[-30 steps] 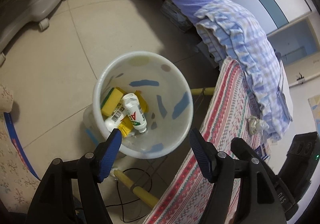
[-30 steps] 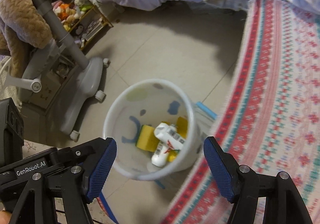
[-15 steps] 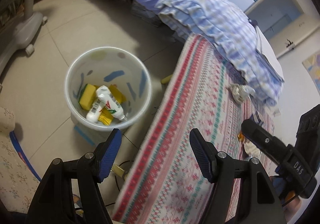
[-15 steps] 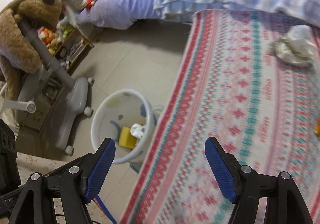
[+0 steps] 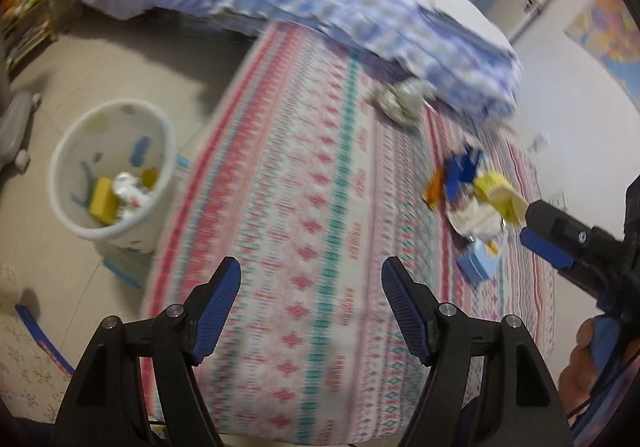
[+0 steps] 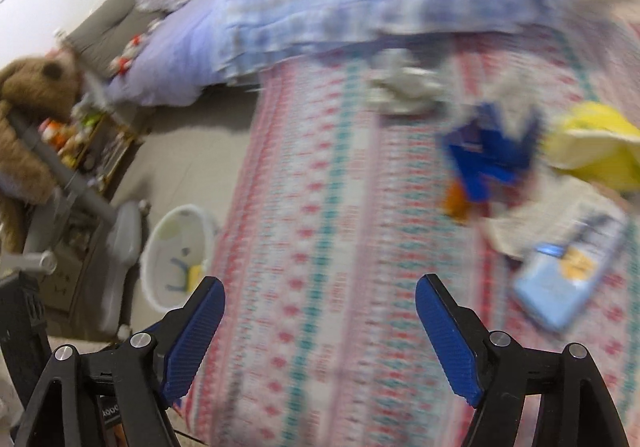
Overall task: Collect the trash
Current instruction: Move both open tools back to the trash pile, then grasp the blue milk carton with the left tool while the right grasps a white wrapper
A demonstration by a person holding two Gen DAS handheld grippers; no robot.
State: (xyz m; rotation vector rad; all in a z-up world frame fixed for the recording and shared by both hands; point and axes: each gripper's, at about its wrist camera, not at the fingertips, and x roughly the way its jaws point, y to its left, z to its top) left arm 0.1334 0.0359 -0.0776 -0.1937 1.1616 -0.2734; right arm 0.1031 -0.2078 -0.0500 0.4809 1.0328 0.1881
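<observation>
While blurred, blue carton [image 6: 560,283] lies diagonally | both tongs agape

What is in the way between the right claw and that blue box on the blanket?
Nothing visible. The right claw is open and empty, and only bare patterned blanket lies between it and the blue box, which sits ahead and to its right. The other litter lies farther back, not in the path.

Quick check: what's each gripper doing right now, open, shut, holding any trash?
Left gripper: open, holding nothing, over the patterned cloth.
Right gripper: open, holding nothing, short of the trash pile.
</observation>
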